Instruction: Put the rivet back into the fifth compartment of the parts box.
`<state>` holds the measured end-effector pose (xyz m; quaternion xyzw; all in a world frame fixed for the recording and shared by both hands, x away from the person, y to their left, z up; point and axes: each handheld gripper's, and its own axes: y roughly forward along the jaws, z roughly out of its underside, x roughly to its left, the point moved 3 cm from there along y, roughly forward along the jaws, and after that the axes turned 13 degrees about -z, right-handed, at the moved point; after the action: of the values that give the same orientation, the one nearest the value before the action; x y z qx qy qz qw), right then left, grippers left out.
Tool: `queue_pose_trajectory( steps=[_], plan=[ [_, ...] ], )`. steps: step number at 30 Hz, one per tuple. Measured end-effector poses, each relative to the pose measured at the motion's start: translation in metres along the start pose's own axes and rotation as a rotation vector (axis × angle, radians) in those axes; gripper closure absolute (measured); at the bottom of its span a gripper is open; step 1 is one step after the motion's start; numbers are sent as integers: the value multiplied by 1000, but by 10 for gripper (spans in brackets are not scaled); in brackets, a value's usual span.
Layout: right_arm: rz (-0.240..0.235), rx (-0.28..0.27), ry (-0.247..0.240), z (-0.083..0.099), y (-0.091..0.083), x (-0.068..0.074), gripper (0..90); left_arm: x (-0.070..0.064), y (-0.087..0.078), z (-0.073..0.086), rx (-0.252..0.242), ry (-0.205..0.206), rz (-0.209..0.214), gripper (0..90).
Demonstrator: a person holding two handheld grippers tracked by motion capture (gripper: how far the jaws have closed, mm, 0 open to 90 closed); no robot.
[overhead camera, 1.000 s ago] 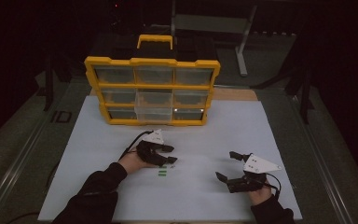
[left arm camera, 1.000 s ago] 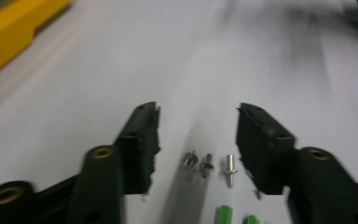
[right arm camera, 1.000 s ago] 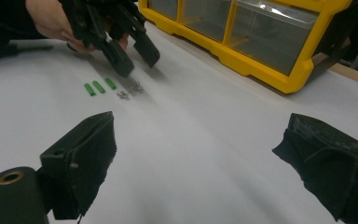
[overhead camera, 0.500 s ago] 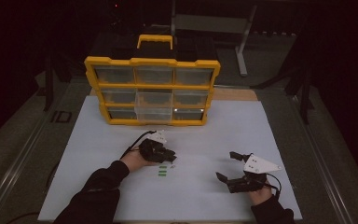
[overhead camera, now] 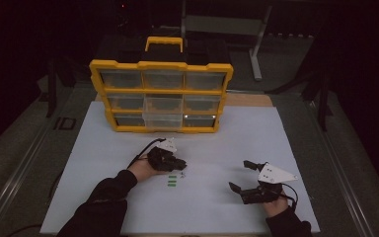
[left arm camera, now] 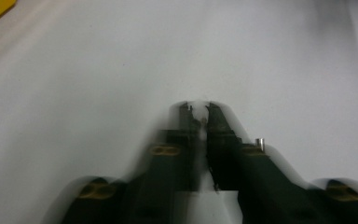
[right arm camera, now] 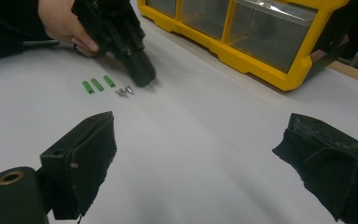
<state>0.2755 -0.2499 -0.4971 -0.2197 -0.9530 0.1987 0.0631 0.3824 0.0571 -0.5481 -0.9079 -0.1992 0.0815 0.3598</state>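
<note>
On the left of the white desk (overhead camera: 103, 148), the left hand-held gripper (overhead camera: 180, 162) pointed down at a scatter of small metal screws (right arm camera: 125, 91), its tips just beside them. Its jaws stood nearly closed in the left gripper view; something tiny may have sat between the tips, but the blur made that impossible to tell. Three green wall plugs (right arm camera: 97, 84) lay in a row just beside the screws. Such pieces would be light, hard and slippery, apt to roll or skip away, so each was probably best pinched across its shank with the very tips. Behind them stood the yellow organiser (overhead camera: 161, 96), with one clear drawer (overhead camera: 163, 120) in its bottom row pulled forward; what the drawers held was too dim to read. On the right, the right hand-held gripper (overhead camera: 241, 176) hovered wide open and empty, well apart from the parts.
</note>
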Motion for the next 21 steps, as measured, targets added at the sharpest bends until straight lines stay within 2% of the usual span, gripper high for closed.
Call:
queue_pose_trajectory(
  steps=[4, 5, 7, 10, 12, 15, 21],
  plan=[
    [0, -1, 1, 0, 0, 0, 94, 0, -1, -1, -10, 0, 1, 874],
    [0, 0, 1, 0, 0, 0, 94, 0, -1, -2, -15, -1, -7, 850],
    [-1, -1, 2, 0, 0, -1, 94, -1, 0, -5, -30, -23, -5, 685],
    [-1, -1, 4, 0, 0, -1, 94, -4, 1, -11, -47, -25, 5, 606],
    [-2, -2, 4, 0, 0, -1, 94, -7, 4, -17, -56, -15, 6, 605],
    [-1, -1, 3, 0, 0, 0, 94, -12, 7, -23, -65, -20, 13, 582],
    [-3, 0, 6, 1, 0, -1, 94, -23, 17, -31, -57, 28, 35, 592]
  ],
)
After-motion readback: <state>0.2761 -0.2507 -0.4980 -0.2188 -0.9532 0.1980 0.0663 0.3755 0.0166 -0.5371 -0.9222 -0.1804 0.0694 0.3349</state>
